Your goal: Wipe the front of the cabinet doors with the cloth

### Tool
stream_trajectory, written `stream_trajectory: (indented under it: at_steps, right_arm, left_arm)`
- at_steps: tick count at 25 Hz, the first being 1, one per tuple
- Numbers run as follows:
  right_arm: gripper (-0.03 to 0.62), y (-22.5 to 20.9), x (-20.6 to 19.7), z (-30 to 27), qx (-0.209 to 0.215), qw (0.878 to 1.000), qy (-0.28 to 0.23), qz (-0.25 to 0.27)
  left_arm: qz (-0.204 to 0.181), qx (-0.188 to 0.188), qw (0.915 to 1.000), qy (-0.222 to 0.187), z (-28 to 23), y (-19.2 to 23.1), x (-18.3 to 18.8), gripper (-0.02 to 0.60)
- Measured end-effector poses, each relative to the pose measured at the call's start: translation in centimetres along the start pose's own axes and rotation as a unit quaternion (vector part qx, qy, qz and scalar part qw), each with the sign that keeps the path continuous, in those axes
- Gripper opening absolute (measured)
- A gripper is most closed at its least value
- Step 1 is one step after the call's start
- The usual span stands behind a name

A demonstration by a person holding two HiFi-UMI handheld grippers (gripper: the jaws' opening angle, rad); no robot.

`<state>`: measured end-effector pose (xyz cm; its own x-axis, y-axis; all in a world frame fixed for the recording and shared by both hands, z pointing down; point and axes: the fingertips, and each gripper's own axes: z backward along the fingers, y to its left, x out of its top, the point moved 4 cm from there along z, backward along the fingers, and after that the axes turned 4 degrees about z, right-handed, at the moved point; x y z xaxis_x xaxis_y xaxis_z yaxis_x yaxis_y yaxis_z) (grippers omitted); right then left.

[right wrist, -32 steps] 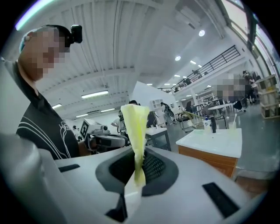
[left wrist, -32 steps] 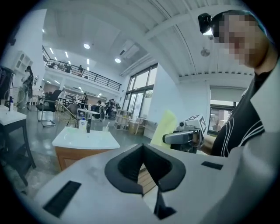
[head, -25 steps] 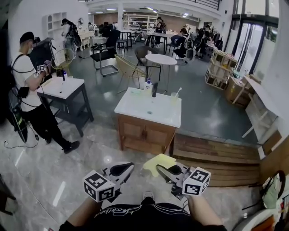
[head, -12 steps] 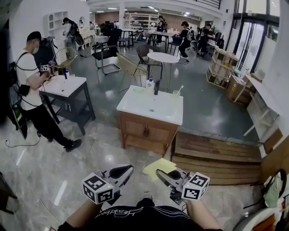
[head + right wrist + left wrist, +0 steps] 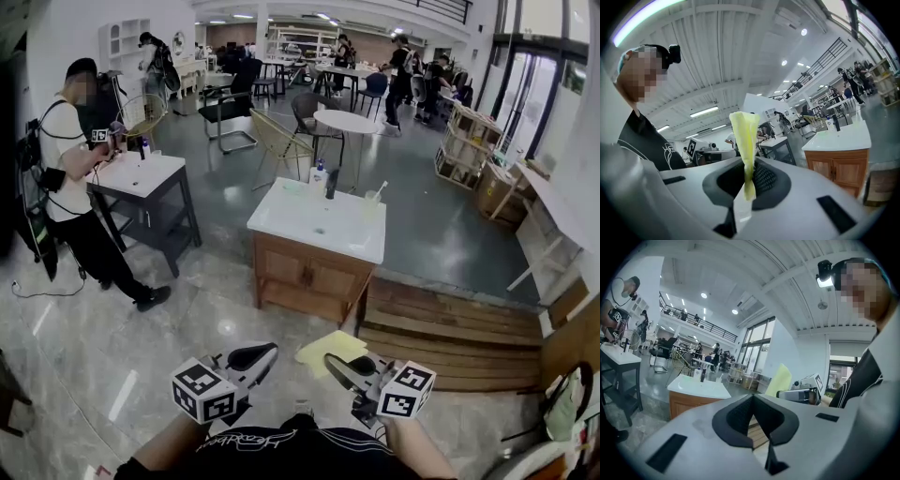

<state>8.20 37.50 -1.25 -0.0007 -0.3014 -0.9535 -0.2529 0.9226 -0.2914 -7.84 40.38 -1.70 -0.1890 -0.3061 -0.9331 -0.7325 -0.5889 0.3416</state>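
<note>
A wooden cabinet (image 5: 305, 277) with two doors and a white sink top stands a few steps ahead in the head view; it also shows in the left gripper view (image 5: 686, 401) and the right gripper view (image 5: 836, 168). My right gripper (image 5: 330, 360) is shut on a yellow cloth (image 5: 328, 349), which sticks up between its jaws (image 5: 744, 140). My left gripper (image 5: 255, 354) is shut with nothing in it, and its view (image 5: 752, 420) shows the pads pressed together. Both grippers are held low near my body, well short of the cabinet.
A person (image 5: 70, 178) stands at a dark table with a white top (image 5: 141, 178) to the left. A wooden platform (image 5: 450, 328) lies right of the cabinet. Bottles and a cup (image 5: 328, 183) sit on the sink top. Chairs, round tables and people fill the background.
The cabinet has come slightly nearer and lower in the head view as I move toward it. Both grippers keep their pose, with the cloth still held.
</note>
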Motion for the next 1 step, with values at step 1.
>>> stream_trajectory:
  at_steps: [1]
  right_arm:
    - [0.040, -0.02, 0.16, -0.09, 0.001, 1.000, -0.001, 0.002]
  left_arm:
    - [-0.002, -0.001, 1.0000, -0.001, -0.03, 0.00, 0.12, 0.006]
